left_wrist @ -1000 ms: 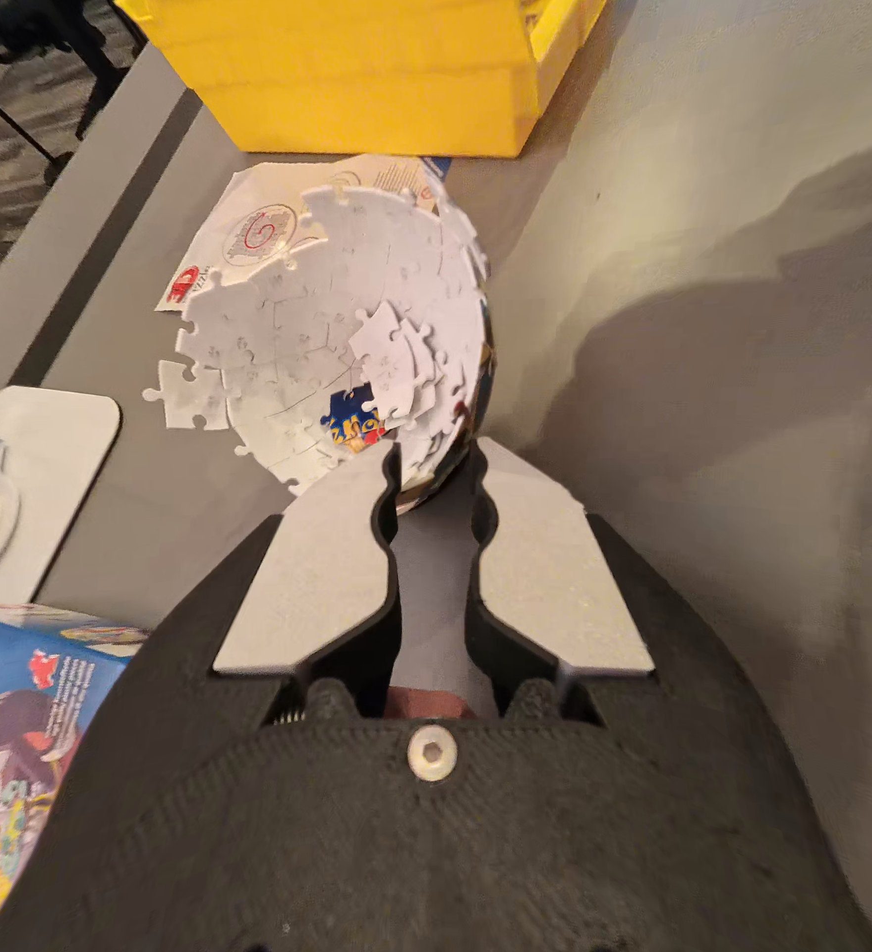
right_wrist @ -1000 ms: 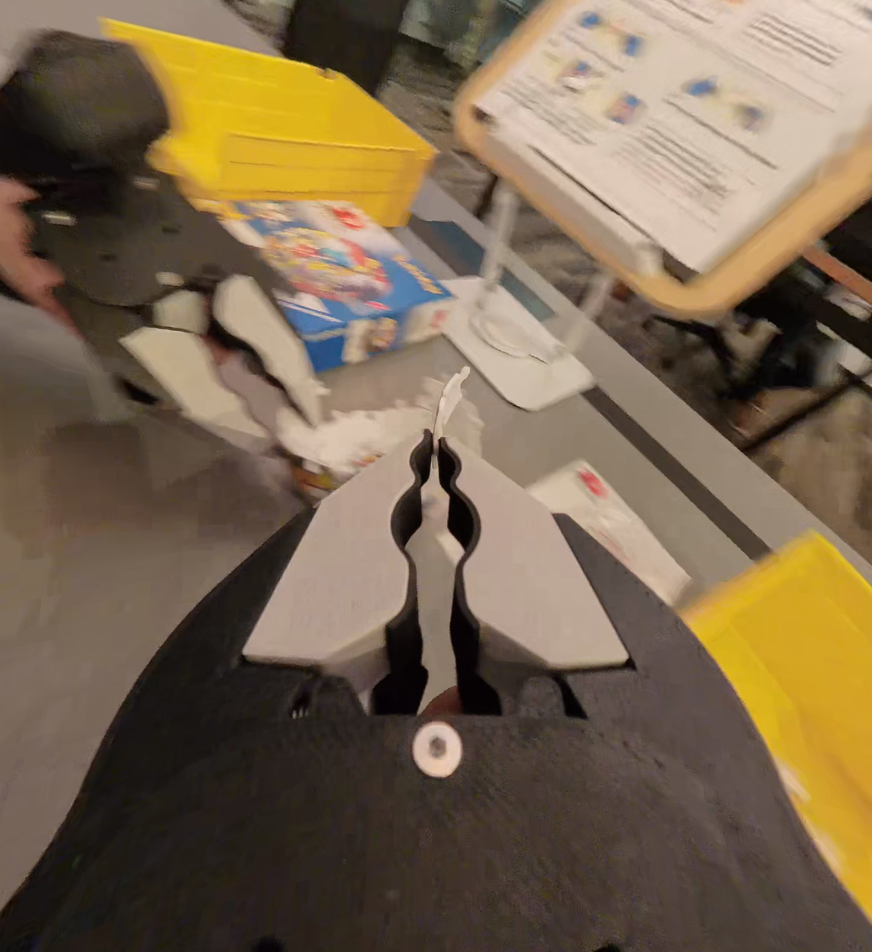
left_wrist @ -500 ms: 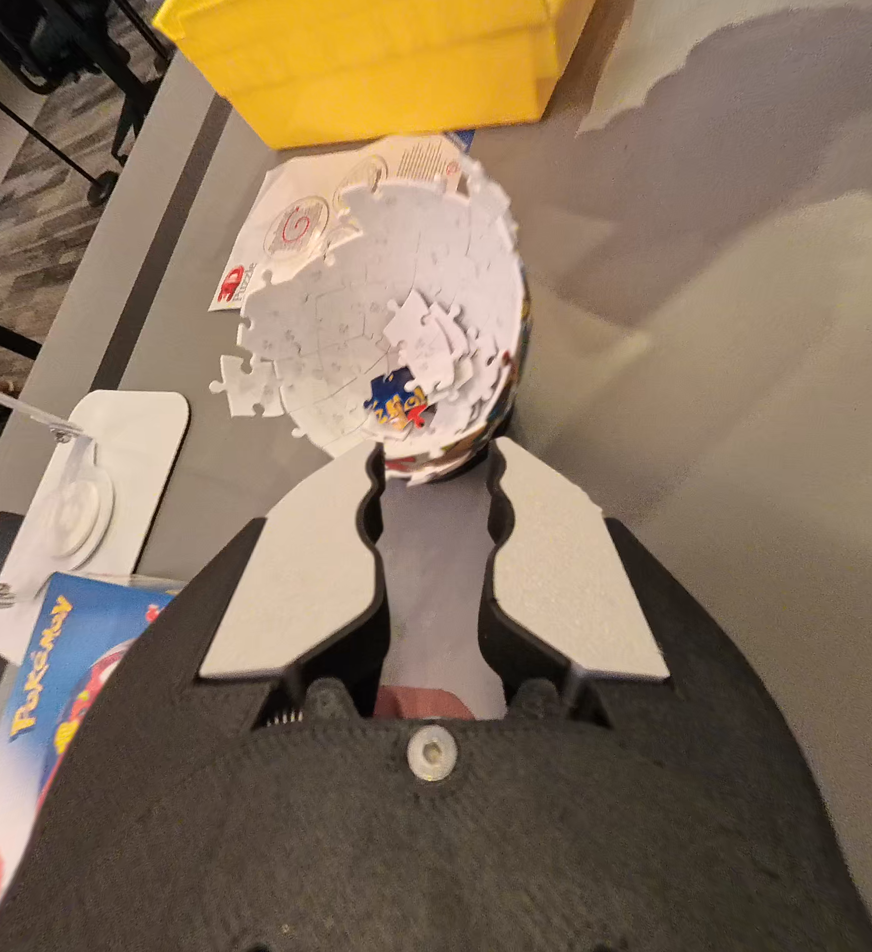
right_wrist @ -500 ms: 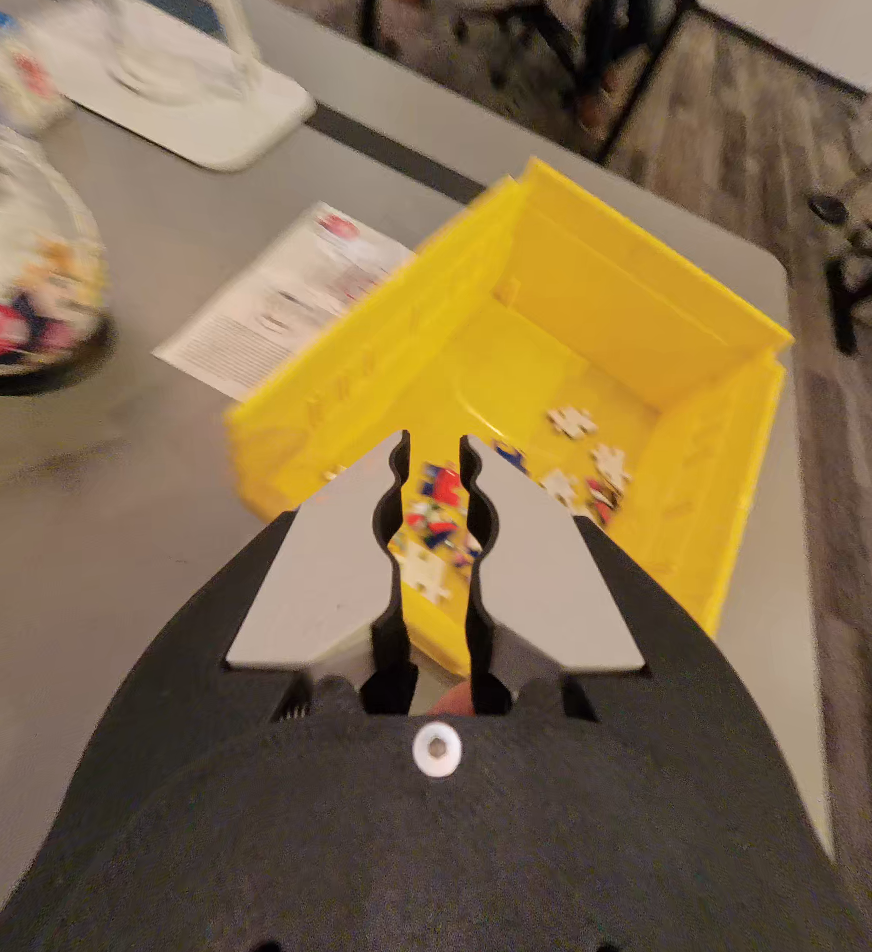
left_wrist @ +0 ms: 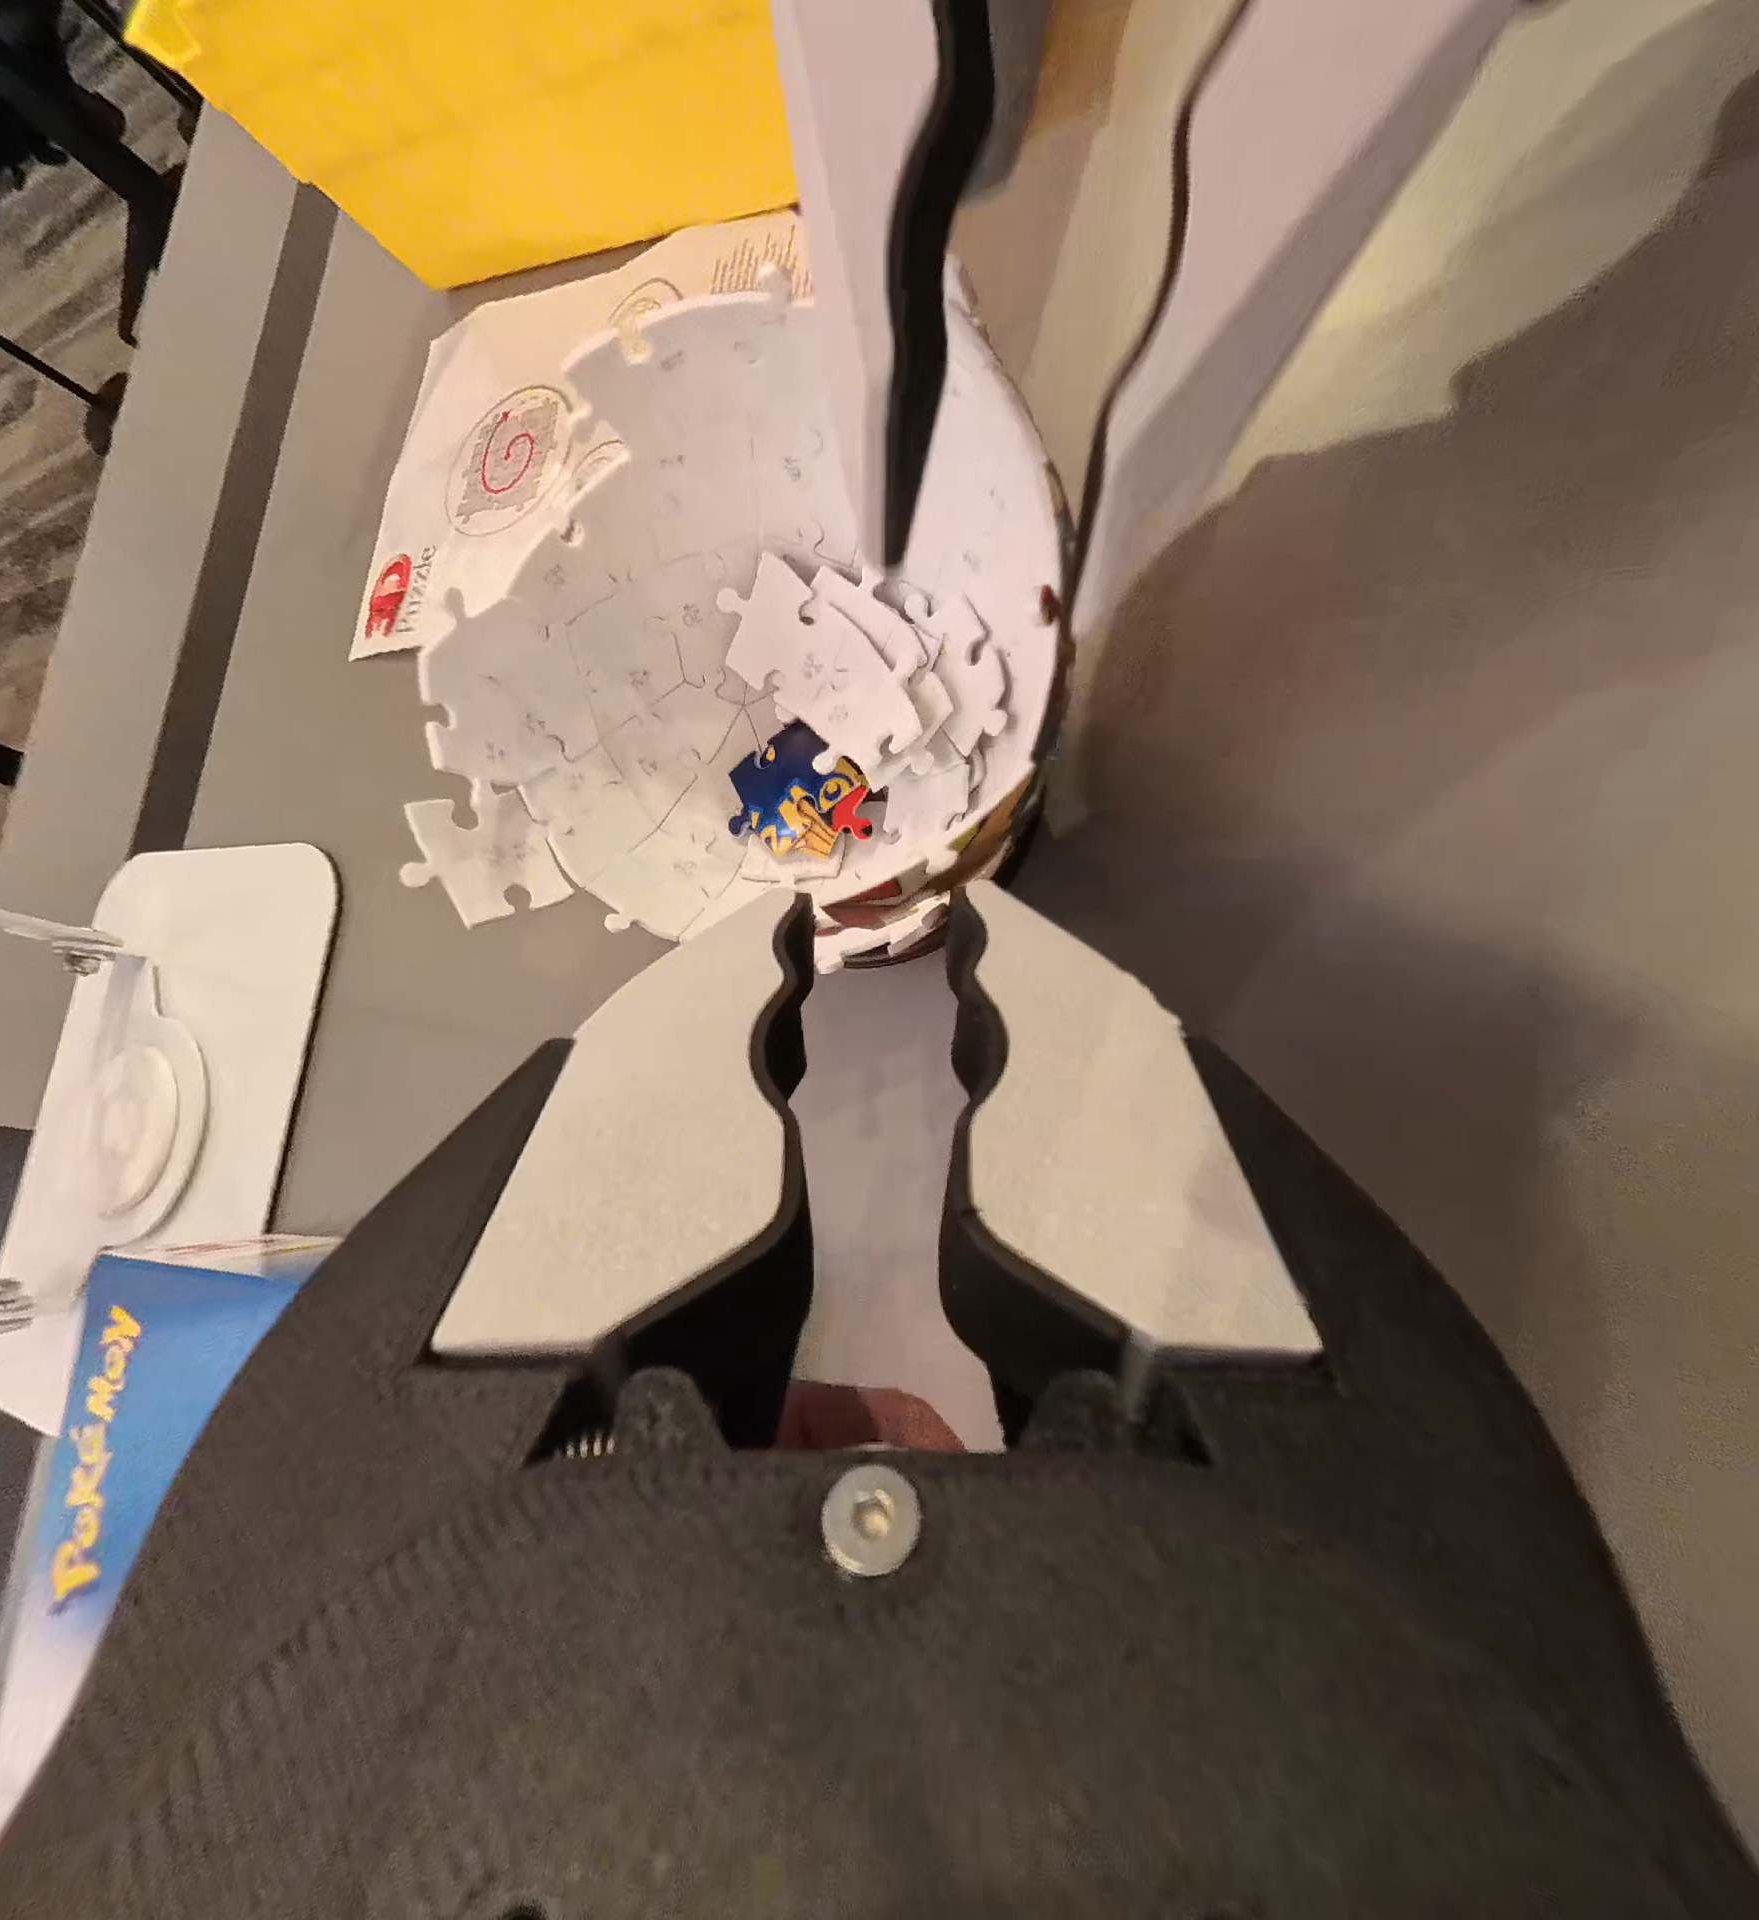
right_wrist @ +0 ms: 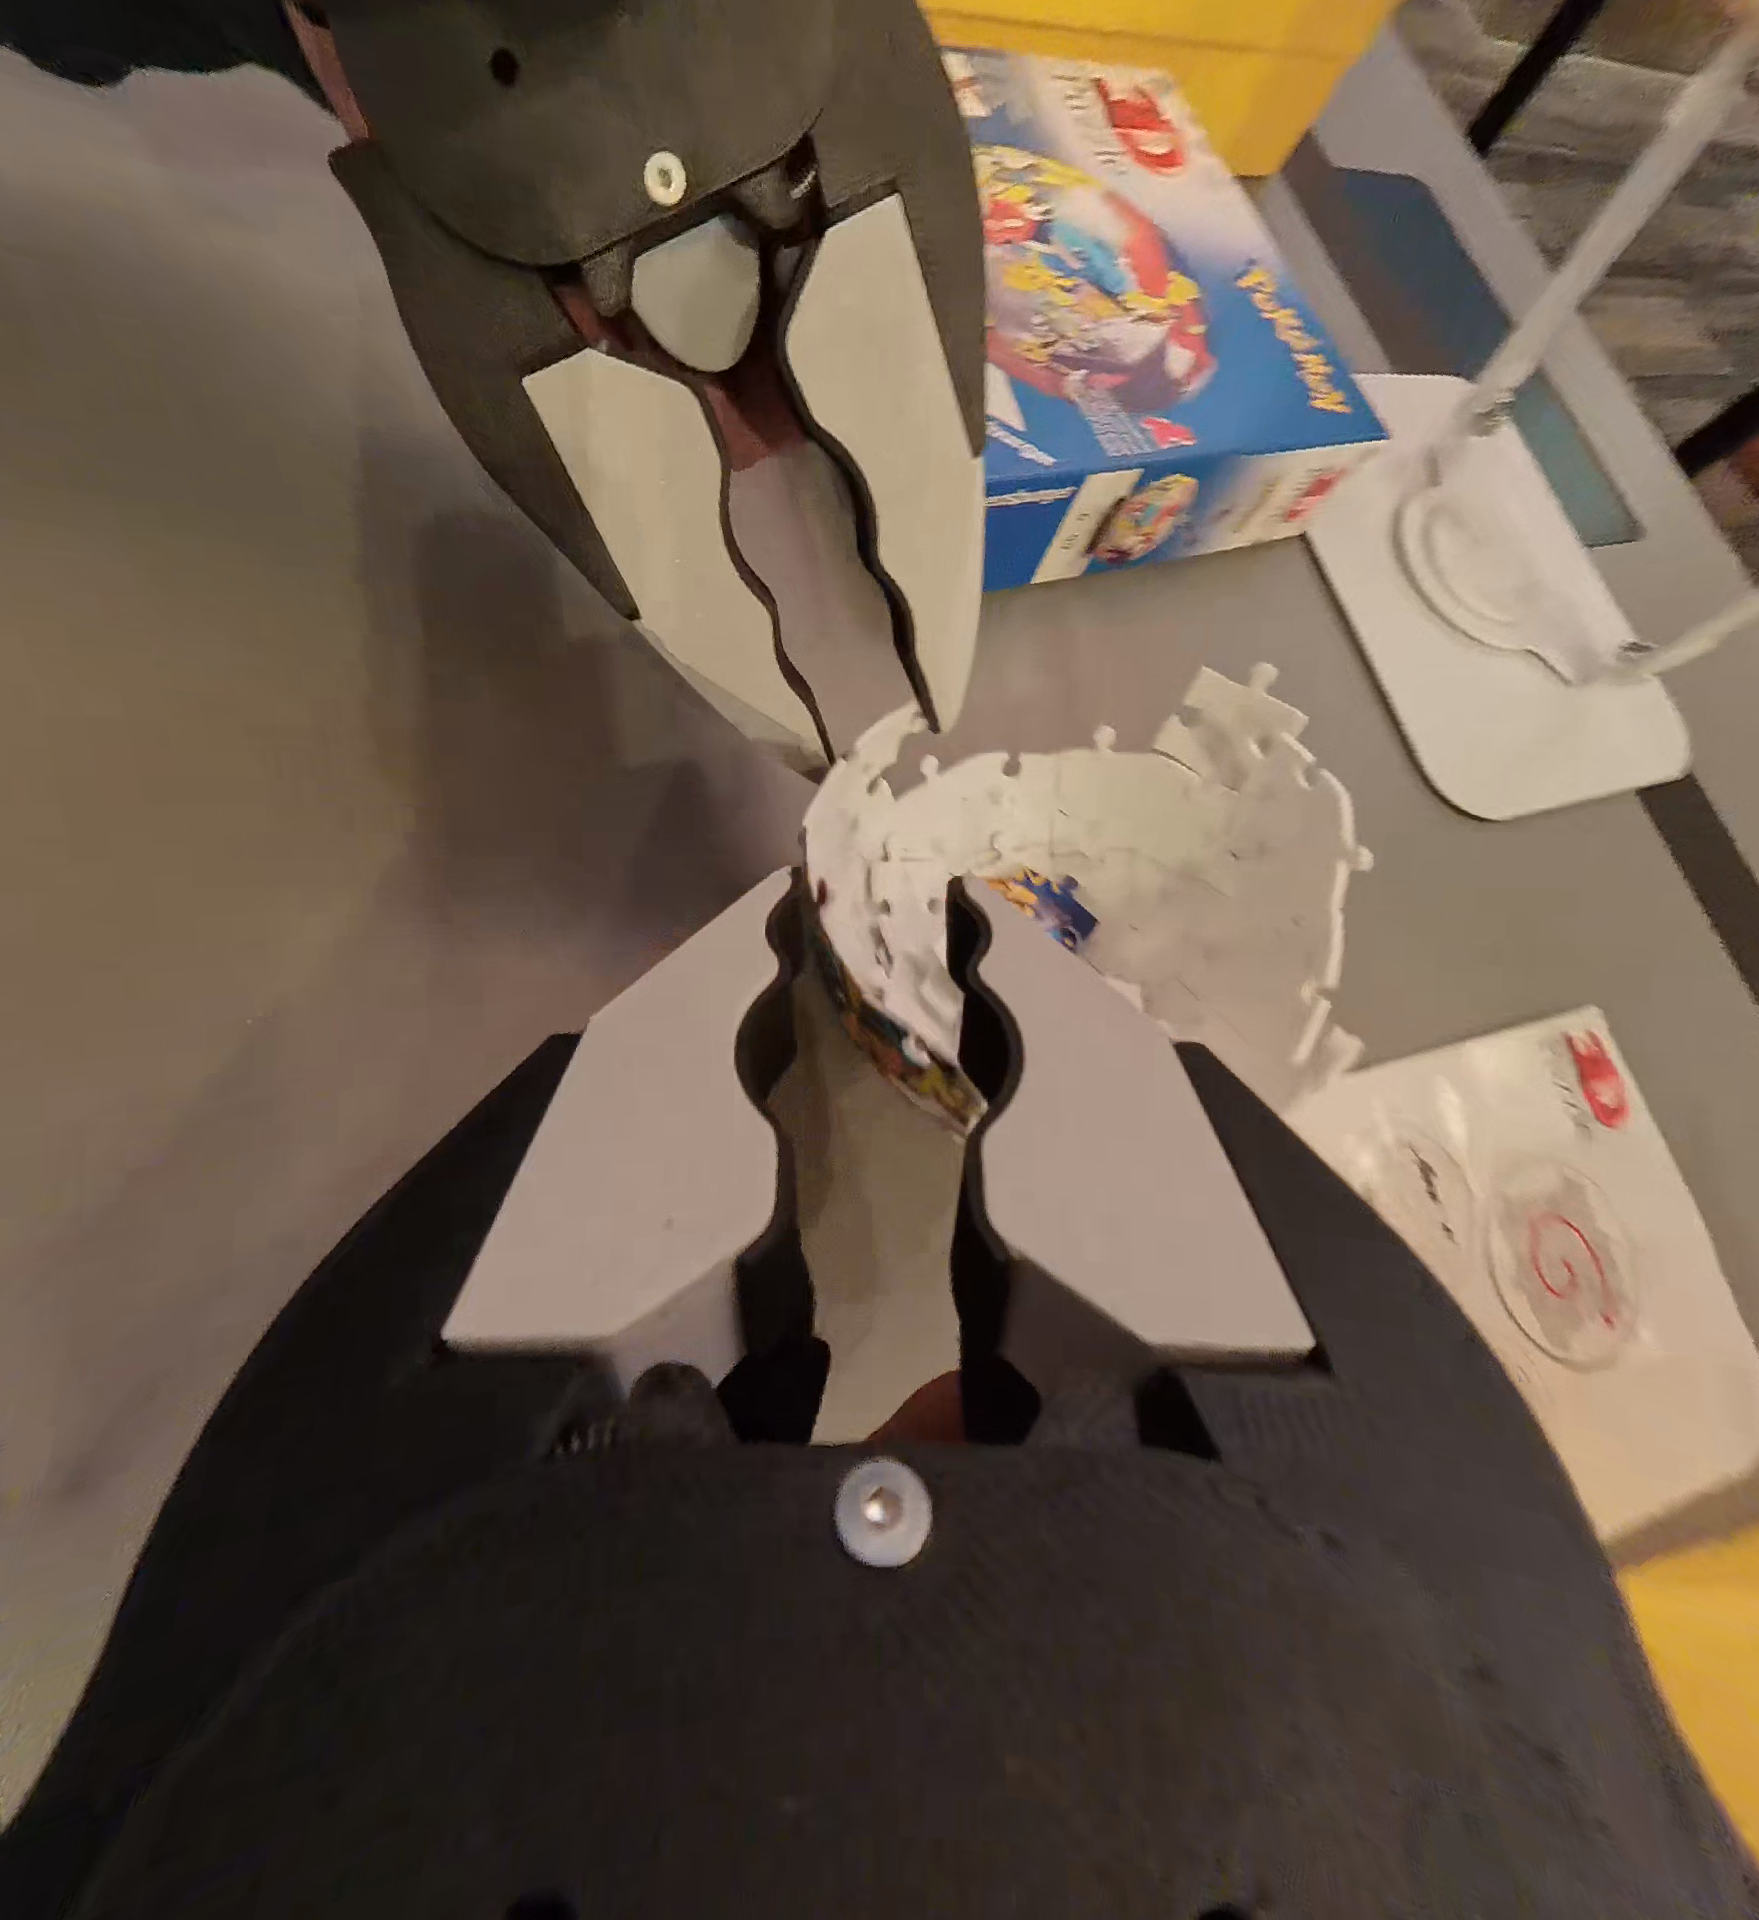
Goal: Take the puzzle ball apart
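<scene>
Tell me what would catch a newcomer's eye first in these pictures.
The half-dismantled puzzle ball, an open white shell with one coloured piece lying inside, sits mid-table. Both grippers meet at it: the right gripper straddles its near rim with open jaws, and the left gripper is at the far rim. A blue puzzle box lies beyond, near a yellow bin.

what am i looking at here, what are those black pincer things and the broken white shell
Each picture comes from a camera on a hand-held black gripper with two grey fingers. A person works one per hand. The left gripper is open at the near rim of the half-dismantled white puzzle ball shell. The right gripper is open, straddling the shell's rim. On the grey table lie a blue puzzle box, a white instruction sheet, a yellow plastic bin and a white stand base.
</scene>
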The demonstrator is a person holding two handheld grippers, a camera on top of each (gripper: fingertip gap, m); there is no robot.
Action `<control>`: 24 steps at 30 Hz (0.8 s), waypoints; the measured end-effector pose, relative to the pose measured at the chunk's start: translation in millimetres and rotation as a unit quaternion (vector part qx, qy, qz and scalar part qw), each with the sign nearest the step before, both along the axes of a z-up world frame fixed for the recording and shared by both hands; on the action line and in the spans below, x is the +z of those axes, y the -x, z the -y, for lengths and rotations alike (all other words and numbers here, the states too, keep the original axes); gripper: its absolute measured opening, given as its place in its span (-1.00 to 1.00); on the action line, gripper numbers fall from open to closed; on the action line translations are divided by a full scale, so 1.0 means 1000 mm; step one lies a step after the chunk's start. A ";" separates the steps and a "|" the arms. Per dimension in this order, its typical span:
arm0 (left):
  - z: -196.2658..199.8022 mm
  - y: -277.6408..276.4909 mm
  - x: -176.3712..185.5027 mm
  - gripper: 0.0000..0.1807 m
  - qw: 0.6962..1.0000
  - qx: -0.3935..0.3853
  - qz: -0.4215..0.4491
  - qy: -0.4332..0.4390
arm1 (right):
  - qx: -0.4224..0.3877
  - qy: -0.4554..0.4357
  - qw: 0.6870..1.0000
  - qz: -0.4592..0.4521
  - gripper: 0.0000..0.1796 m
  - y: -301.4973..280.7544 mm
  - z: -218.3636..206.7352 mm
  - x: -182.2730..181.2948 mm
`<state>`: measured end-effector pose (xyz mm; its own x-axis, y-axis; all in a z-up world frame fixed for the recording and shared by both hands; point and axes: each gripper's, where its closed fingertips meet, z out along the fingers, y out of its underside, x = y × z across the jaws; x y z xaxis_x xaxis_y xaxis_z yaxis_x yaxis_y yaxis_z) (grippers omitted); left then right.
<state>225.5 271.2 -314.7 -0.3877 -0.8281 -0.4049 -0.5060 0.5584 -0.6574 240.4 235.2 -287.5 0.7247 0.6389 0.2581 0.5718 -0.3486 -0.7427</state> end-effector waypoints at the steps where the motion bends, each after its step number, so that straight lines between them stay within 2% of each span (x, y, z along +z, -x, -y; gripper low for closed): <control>1: 0.002 0.000 0.000 -0.73 1.000 0.006 0.000 0.010 | 0.009 0.009 1.000 -0.007 -0.73 0.006 -0.002 -0.003; 4: 0.004 0.001 0.000 -0.73 1.000 0.024 -0.005 0.015 | 0.018 0.041 0.999 -0.017 -0.75 0.021 -0.004 -0.011; 6: 0.003 0.001 0.000 -0.73 0.999 0.033 -0.007 0.005 | -0.012 0.040 0.999 -0.007 -0.91 0.018 -0.010 -0.014; 8: 0.004 0.000 0.002 -0.74 0.999 0.032 -0.004 -0.013 | -0.029 0.041 0.999 0.003 -0.94 0.016 -0.011 -0.015; 13: 0.016 -0.004 0.008 -0.79 0.997 0.039 -0.008 -0.063 | -0.061 0.034 0.992 0.104 -0.98 0.015 -0.008 -0.023; 14: 0.015 -0.003 0.009 -0.85 0.996 0.038 -0.005 -0.078 | -0.070 0.039 0.993 0.089 -1.00 0.012 -0.007 -0.024; 16: 0.014 -0.003 0.010 -0.86 0.995 0.043 0.003 -0.089 | -0.079 0.050 0.996 0.003 -1.00 0.013 -0.007 -0.023; 20: 0.020 -0.005 0.014 -0.68 0.998 0.038 0.017 -0.036 | -0.083 0.058 0.982 -0.162 -1.00 0.016 -0.006 -0.016; 24: 0.024 -0.011 0.015 -0.56 1.000 0.020 0.015 0.012 | -0.087 0.059 0.948 -0.299 -1.00 0.011 -0.007 -0.011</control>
<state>236.9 247.6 -299.5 -0.3424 -0.8519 -0.3963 -0.5080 0.5226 -0.6846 229.0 242.4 -298.5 0.8165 0.4943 -0.2984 -0.0129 -0.5010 -0.8654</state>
